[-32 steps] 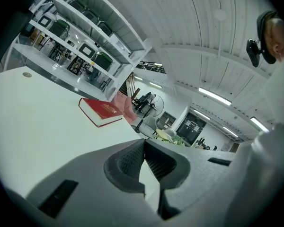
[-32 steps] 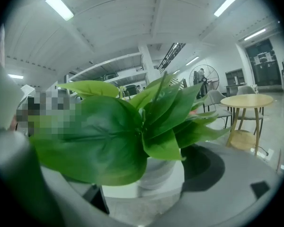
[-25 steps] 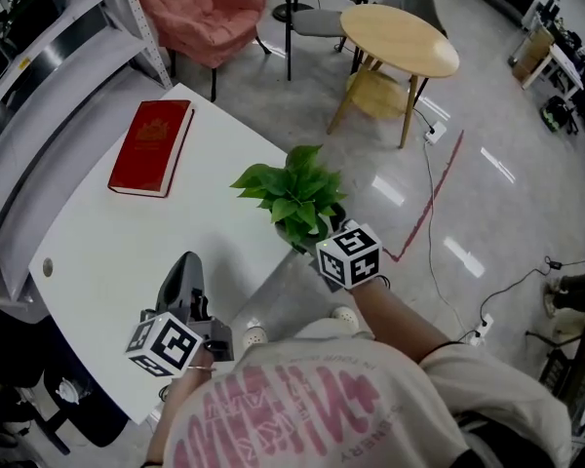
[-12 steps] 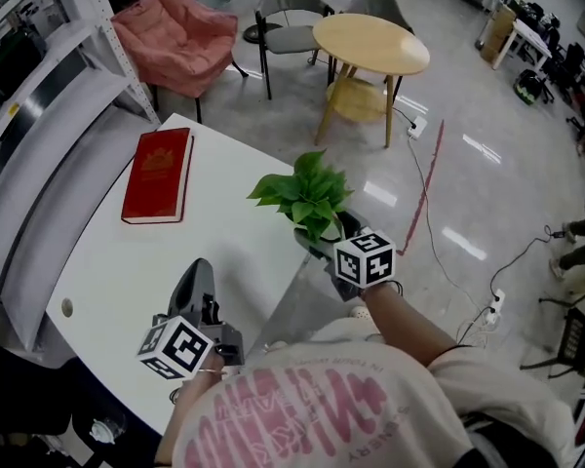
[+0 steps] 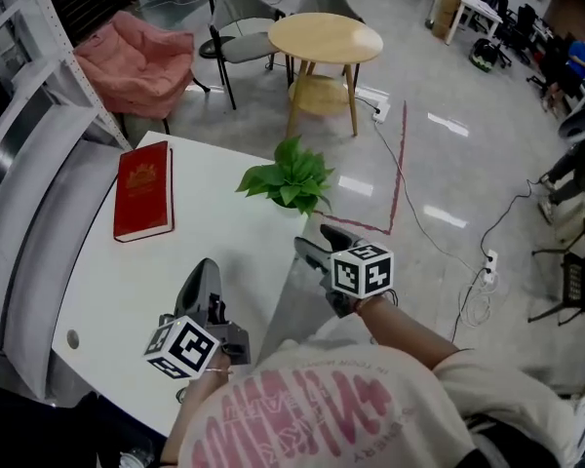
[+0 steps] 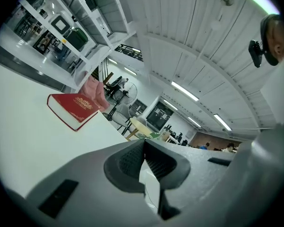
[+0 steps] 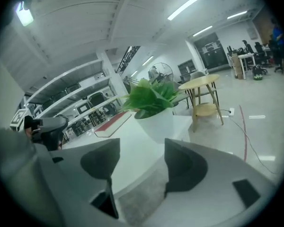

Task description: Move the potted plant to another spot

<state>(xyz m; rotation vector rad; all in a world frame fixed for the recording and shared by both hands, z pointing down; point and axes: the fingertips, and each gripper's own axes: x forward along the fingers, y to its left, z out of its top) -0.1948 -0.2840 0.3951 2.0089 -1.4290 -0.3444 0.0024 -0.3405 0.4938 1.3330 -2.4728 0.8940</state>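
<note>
Looks pretty much done to me: the leafy green plant in its white pot stands free at the far right edge of the white table, my right gripper nearer, its jaws just narrowed partway but apart and empty, left gripper clenched on nothing.

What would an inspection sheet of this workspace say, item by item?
Surface: white table, carrying only the plant and the book.
Job's things: plant upright near the table's far right edge, held by nothing.
Clutter: red book lying flat, left of the plant.
Grippers: left gripper shut, empty, over the table; right gripper open, jaws have just been closing, nothing between them, short of the plant.
Cables: one cable on the floor right of the table.
Surroundings: round table, pink chair, shelf.
</note>
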